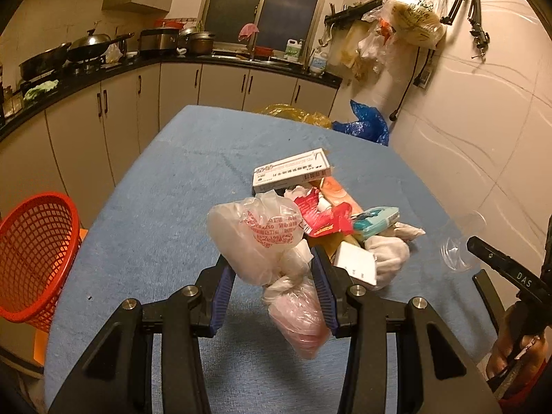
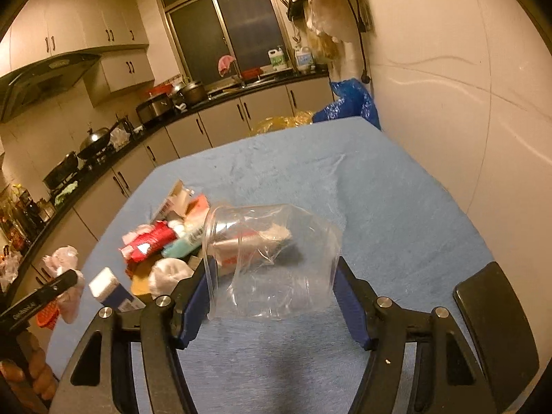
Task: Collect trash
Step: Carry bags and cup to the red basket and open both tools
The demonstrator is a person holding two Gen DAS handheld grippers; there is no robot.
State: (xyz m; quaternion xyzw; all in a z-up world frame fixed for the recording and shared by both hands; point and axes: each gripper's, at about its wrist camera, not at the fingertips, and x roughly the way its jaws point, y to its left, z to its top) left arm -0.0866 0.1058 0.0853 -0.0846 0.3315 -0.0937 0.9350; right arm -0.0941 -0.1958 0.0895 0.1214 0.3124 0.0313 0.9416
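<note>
My left gripper [image 1: 272,276] is shut on a knotted white plastic bag [image 1: 265,238] with red print, held above the blue tablecloth [image 1: 165,179]. My right gripper [image 2: 272,276] is shut on a clear plastic cup [image 2: 272,258] lying sideways, held over the table; the cup also shows in the left wrist view [image 1: 460,245]. A trash pile lies on the cloth: a white carton [image 1: 291,170], a red wrapper [image 1: 321,217], a teal box [image 1: 376,220], crumpled white tissue [image 1: 386,255]. The pile also shows in the right wrist view [image 2: 162,241]. A red mesh basket [image 1: 34,255] stands off the table's left edge.
Kitchen counter with woks and pots [image 1: 86,48] runs along the left and back. A blue bag [image 1: 365,122] and a yellow bag [image 1: 293,112] sit behind the table's far edge. A black chair back [image 2: 496,324] stands at the right. The wall [image 1: 483,120] is close on the right.
</note>
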